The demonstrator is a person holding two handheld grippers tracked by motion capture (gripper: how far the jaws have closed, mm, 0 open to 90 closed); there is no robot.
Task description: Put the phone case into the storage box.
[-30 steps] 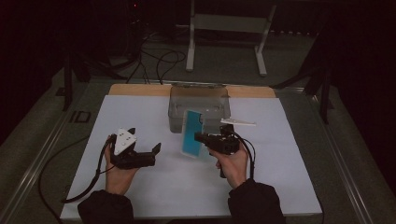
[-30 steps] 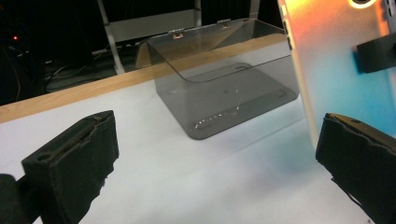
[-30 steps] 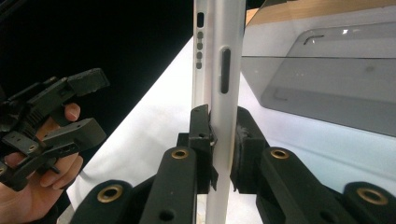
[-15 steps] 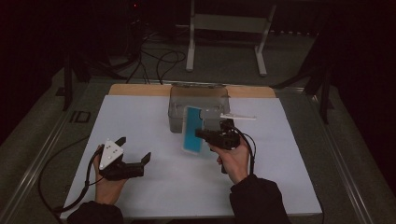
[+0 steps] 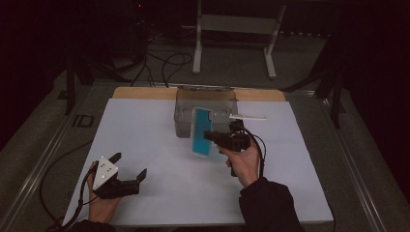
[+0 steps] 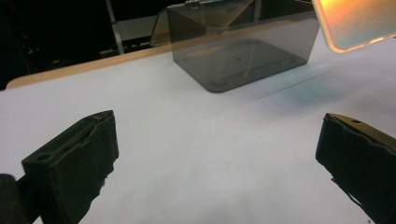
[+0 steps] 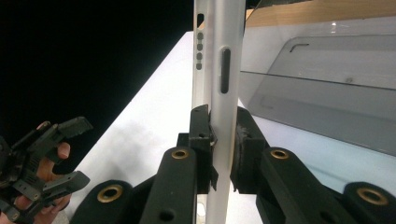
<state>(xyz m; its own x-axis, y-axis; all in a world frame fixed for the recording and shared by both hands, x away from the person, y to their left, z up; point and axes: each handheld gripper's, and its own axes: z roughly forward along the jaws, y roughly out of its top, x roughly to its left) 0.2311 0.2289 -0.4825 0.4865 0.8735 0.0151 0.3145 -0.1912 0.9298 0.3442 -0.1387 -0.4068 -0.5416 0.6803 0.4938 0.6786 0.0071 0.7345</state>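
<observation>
Phone case is held on edge above the white table cover, just in front of the clear box, long axis running away from the person. Teal face, translucent pale rim with button and port cutouts. Right gripper is clamped on its edge. Left gripper sits wide apart, holding nothing, near the table's front left.

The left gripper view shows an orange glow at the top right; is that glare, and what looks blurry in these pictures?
Left gripper view: probably light on the phone case, near and soft. Right gripper view: the case's edge is sharp. High view: dim, dark surroundings.
</observation>
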